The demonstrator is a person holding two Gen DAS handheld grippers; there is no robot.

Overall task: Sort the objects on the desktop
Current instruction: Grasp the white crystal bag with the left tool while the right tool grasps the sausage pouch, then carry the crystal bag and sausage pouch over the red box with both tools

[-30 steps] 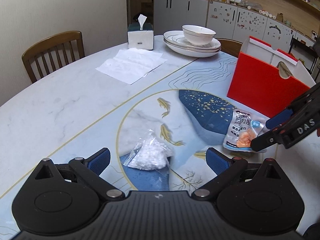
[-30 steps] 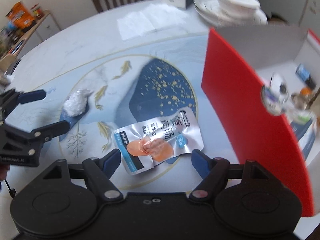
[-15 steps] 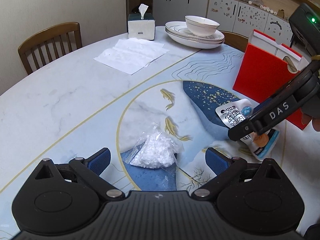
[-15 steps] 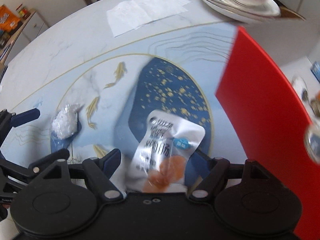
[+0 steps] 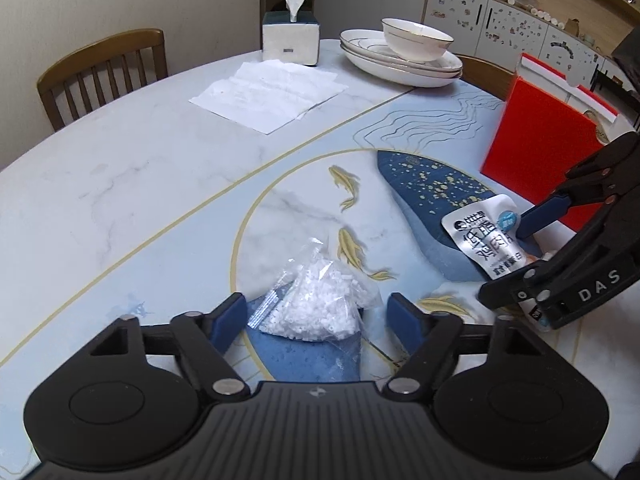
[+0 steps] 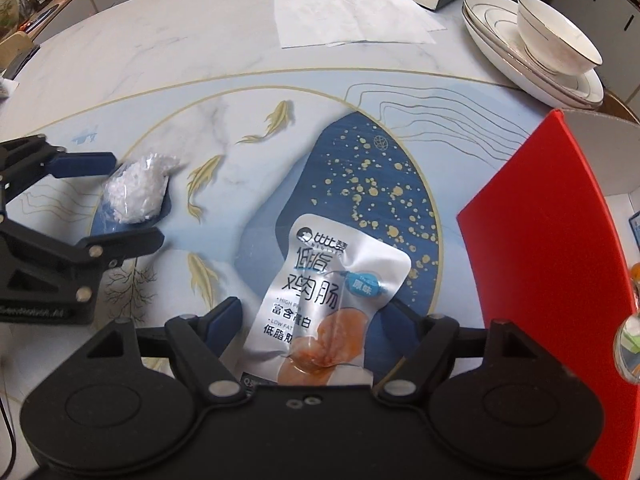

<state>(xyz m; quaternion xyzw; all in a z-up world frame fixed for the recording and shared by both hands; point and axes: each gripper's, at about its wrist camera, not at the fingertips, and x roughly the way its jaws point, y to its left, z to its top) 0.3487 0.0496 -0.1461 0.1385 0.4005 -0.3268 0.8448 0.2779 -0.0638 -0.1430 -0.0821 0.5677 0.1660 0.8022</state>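
The left gripper [image 5: 318, 318] pointed down at the tabletop [image 5: 140, 184], its jaws closing around a clear bag of white pellets [image 5: 316, 304] that lay between the blue pads; the pads stood close beside the bag but were not yet pressing it, so the gripper was open. The bag rested on the painted blue patch near the fish pattern.

The right gripper [image 6: 316, 322] had a silver sausage packet [image 6: 324, 304] between its fingers, and in the left wrist view the packet stood tilted up off the tabletop with one blue pad against its face, so it looked gripped. The packet was just beside the red box [image 6: 552, 264], which stood upright at the right.

Farther back on the tabletop lay an unfolded white paper napkin [image 5: 268, 94], a tissue box [image 5: 290, 40] behind it, and a bowl [image 5: 416, 44] sitting on stacked plates [image 5: 372, 62]. A wooden chair [image 5: 102, 76] stood at the far left edge
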